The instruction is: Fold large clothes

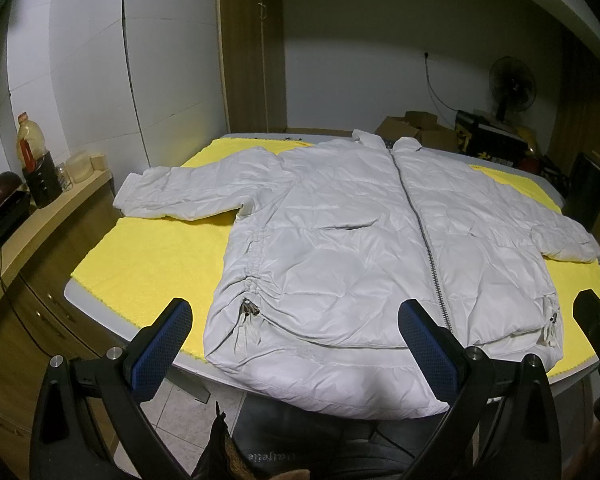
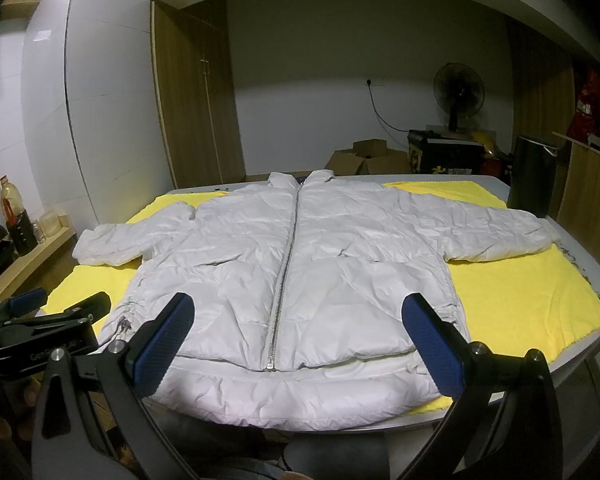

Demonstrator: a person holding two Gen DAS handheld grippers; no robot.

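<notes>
A white puffer jacket (image 1: 360,248) lies flat and zipped, front up, on a yellow cloth (image 1: 148,256) over the table, sleeves spread to both sides, hem hanging over the near edge. It also shows in the right wrist view (image 2: 300,264). My left gripper (image 1: 296,344) is open and empty, held near the hem's left half. My right gripper (image 2: 300,340) is open and empty, held near the hem's middle around the zipper end (image 2: 269,366). The right gripper's finger (image 1: 596,320) shows at the left view's right edge; the left gripper (image 2: 48,316) shows at the right view's left edge.
A wooden counter (image 1: 40,216) with an oil bottle (image 1: 30,140) and jars stands left of the table. Cardboard boxes (image 2: 368,160), a fan (image 2: 458,88) and a dark bin (image 2: 532,176) stand behind and right. A wooden wardrobe (image 2: 196,96) stands at the back.
</notes>
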